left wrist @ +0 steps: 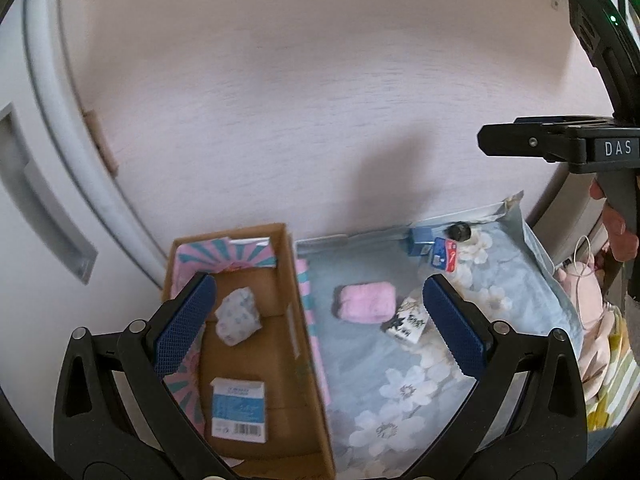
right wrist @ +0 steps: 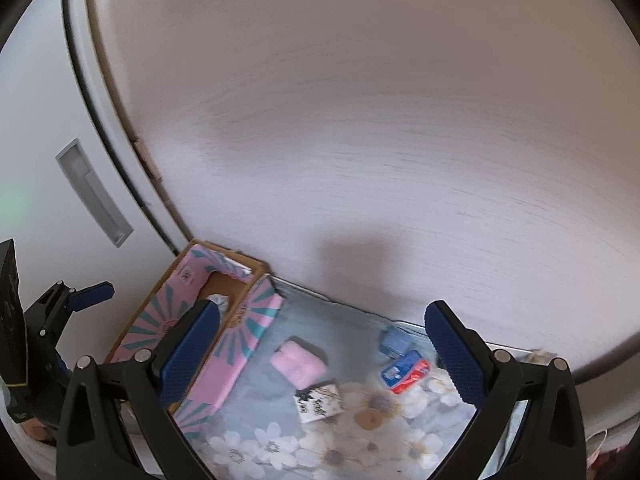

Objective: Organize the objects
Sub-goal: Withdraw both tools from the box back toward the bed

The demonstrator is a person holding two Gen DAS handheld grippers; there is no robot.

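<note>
A cardboard box (left wrist: 308,332) with pink and teal flaps stands at the left of a floral mat (left wrist: 400,392). Inside lie a crumpled white packet (left wrist: 238,316) and a white and blue carton (left wrist: 239,408). On the mat lie a pink cloth (left wrist: 366,301), a black and white patterned box (left wrist: 408,323), a blue box (left wrist: 420,240), a red and blue pack (left wrist: 444,255) and a small black object (left wrist: 460,231). My left gripper (left wrist: 316,326) is open and empty, high above the box edge. My right gripper (right wrist: 320,354) is open and empty, high above the mat; the pink cloth (right wrist: 298,362) lies below it.
A pale wall (left wrist: 300,100) rises behind the mat. A white door with a recessed handle (left wrist: 44,200) is at the left. Pink and striped fabric (left wrist: 600,340) lies off the mat's right edge. The box (right wrist: 236,316) sits against the wall corner.
</note>
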